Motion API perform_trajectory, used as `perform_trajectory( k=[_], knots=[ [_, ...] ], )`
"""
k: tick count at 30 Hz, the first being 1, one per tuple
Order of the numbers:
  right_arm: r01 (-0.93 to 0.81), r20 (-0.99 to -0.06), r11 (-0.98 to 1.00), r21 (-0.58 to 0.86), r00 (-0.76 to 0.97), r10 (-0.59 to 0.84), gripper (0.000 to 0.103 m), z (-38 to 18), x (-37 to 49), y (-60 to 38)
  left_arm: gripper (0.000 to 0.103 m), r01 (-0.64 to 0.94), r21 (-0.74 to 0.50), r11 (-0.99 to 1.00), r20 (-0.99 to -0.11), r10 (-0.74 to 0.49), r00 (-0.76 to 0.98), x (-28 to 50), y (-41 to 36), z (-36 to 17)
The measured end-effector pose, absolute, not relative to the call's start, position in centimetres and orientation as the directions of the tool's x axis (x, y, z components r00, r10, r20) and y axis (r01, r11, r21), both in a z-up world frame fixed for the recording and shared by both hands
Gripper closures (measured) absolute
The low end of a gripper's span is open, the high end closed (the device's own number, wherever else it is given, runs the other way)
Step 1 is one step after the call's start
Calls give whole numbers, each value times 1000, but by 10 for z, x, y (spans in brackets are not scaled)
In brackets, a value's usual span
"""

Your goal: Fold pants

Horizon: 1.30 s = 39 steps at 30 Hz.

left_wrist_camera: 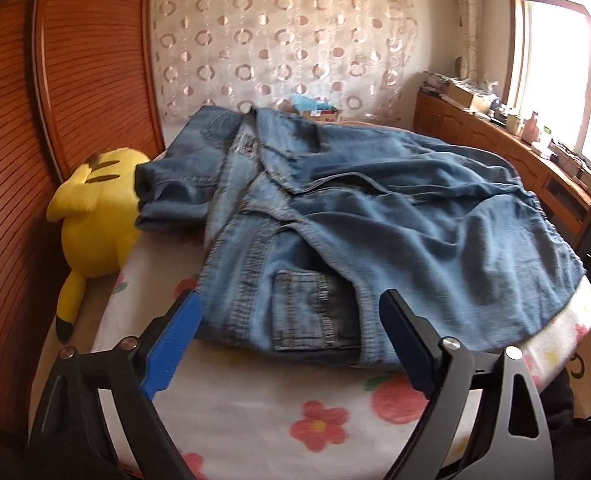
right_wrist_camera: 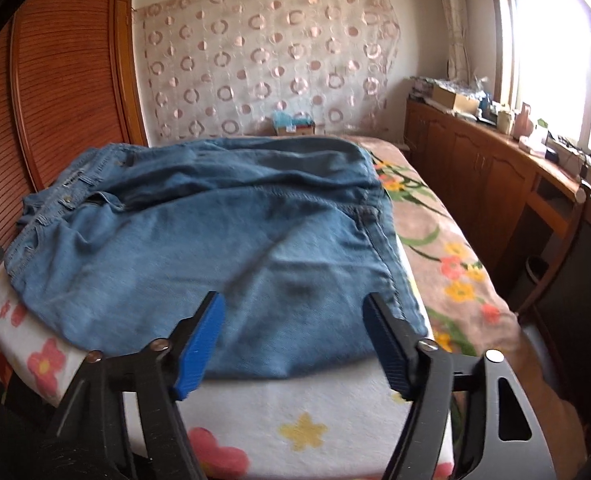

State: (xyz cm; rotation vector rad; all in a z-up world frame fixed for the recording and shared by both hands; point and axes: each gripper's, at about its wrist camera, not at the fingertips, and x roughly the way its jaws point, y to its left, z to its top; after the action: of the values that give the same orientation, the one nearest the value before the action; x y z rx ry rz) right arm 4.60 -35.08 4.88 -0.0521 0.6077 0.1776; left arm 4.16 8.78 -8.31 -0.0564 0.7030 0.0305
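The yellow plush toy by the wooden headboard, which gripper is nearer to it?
Left. The left gripper hovers open at the jeans' waist end, with the yellow plush toy close on its left. The right gripper is at the far end; no toy in its view.

**Around my bed**

A yellow plush [left_wrist_camera: 95,216] lies on its side by my left, against the slatted wooden wardrobe [left_wrist_camera: 91,60]. Under me is a white flowered sheet [right_wrist_camera: 295,428], with a pink floral blanket [right_wrist_camera: 447,248] beside it. A circle-patterned curtain [right_wrist_camera: 271,64] covers the far wall. Wooden cabinets [right_wrist_camera: 471,168] below the bright window [right_wrist_camera: 551,60] carry boxes and clutter.
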Motion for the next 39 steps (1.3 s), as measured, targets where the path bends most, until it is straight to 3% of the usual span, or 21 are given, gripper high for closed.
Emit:
perform_trajectory(
  k=[4,13,20,26,29,31,34,39],
  knots=[
    [-161,-591,987,7,796,134,41,56,47,-356,18,-74,-40,996,-659,30,752,45,101,-90],
    [-123,-614,992,-21,785,84,41,64,36,-361,18,-137,-29,990,-696,78,714,54,123,-108],
    [-111,-641,994,5,762,89,42,57,46,-365,18,-142,-45,989,-719,66,692,59,129,-121],
    [-104,-653,994,19,752,91,49,60,60,-372,22,-136,-71,988,-725,43,688,61,132,-126],
    [-119,-652,993,-3,753,88,56,61,60,-367,28,-122,-84,989,-723,24,690,62,132,-127],
    [-130,-653,991,-10,752,92,62,61,62,-366,38,-111,-88,990,-720,14,694,61,132,-126],
    [-144,-653,989,-10,750,103,79,61,63,-366,50,-96,-118,988,-714,-17,700,62,134,-124],
    [-167,-648,986,-5,751,124,88,60,64,-369,73,-65,-141,988,-693,-52,719,58,131,-120]
  ],
)
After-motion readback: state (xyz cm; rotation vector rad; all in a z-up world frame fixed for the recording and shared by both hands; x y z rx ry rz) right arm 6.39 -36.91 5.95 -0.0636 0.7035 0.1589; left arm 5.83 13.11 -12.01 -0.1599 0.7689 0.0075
